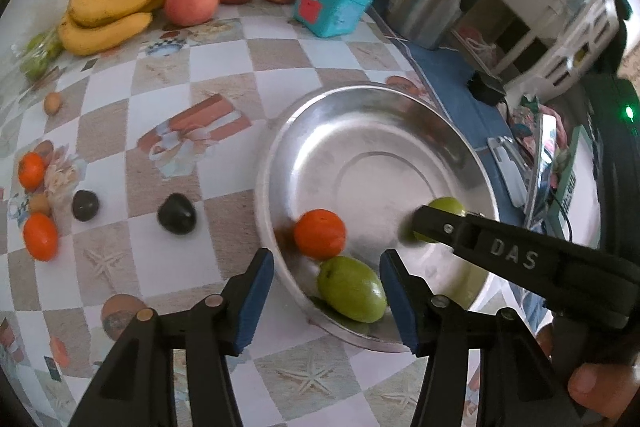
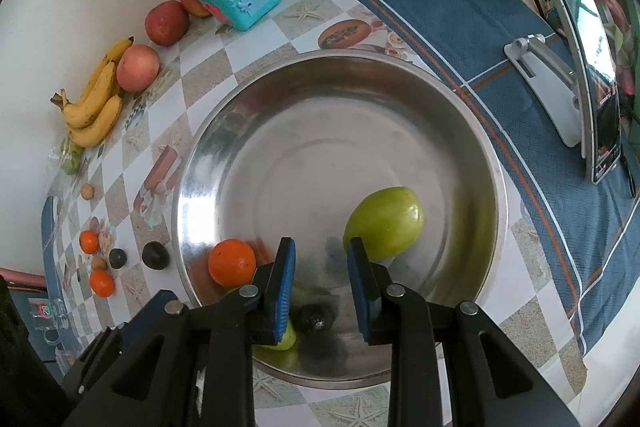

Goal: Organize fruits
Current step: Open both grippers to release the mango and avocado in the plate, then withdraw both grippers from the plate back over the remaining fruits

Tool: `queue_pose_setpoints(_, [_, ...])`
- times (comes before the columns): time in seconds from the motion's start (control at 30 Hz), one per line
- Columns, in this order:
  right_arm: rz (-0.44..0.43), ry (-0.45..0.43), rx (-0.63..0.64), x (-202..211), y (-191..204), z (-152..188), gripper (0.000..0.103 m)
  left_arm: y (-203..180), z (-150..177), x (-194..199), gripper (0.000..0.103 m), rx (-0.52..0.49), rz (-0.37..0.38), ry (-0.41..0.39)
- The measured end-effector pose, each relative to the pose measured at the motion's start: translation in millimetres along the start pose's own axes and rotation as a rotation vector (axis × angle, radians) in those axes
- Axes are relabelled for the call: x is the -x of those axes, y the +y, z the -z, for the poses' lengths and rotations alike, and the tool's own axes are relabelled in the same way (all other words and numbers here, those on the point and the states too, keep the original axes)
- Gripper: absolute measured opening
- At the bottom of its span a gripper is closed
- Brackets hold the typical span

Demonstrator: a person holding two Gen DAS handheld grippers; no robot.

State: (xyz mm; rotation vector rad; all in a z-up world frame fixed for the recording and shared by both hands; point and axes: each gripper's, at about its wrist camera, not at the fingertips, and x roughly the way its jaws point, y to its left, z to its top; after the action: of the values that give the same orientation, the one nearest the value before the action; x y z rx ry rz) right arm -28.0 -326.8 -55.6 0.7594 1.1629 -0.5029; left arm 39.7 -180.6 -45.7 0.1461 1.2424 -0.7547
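1. In the steel bowl (image 2: 486,147) I see a mandarin (image 1: 319,234) and two green fruits.
2. My left gripper (image 1: 327,255) hangs open over the bowl's near edge, and the nearer green fruit (image 1: 352,289) lies loose between its pads.
3. My right gripper (image 2: 320,245) is drawn narrow and holds nothing; the other green fruit (image 2: 384,223) is just beside it.
4. Bananas (image 1: 108,13) and apples (image 1: 192,1) lie by the wall.
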Motion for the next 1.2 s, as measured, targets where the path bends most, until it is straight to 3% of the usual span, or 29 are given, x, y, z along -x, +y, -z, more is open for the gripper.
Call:
queue_pose_setpoints(0.23, [0.006,0.007,0.015,-2,4,-1,0.027,34,-6,8,0.059,0.122,-0.063,-0.004])
queue_pose_setpoints(0.4, [0.017,0.008,0.041,-3,12,1,0.027,76,-7,20,0.065,0.278,-0.170,-0.040])
queue_pose_setpoints(0.6, [0.018,0.011,0.095,-4,29,6,0.027,115,-5,38,0.065,0.384,-0.294,-0.070])
queue_pose_setpoints(0.73, [-0.042,0.023,0.126,-3,43,12,0.027,132,-3,48,0.065,0.427,-0.317,-0.078])
queue_pose_setpoints(0.97, [-0.034,0.007,0.184,2,61,19,0.027,145,-1,61,0.065,0.471,-0.315,-0.097])
queue_pose_setpoints(1.0, [-0.028,0.005,0.189,3,62,19,0.027,146,-1,63,0.069,0.476,-0.319,-0.098])
queue_pose_setpoints(1.07, [-0.010,-0.001,0.193,3,64,18,0.042,147,-1,63,0.083,0.477,-0.334,-0.096])
queue_pose_setpoints(1.1, [0.003,-0.004,0.194,2,64,18,0.058,148,0,63,0.092,0.475,-0.352,-0.095])
queue_pose_setpoints(1.13, [0.019,-0.009,0.197,2,65,18,0.068,148,0,63,0.099,0.473,-0.365,-0.094])
queue_pose_setpoints(1.2, [0.037,-0.014,0.209,2,66,17,0.068,149,1,62,0.102,0.469,-0.396,-0.090])
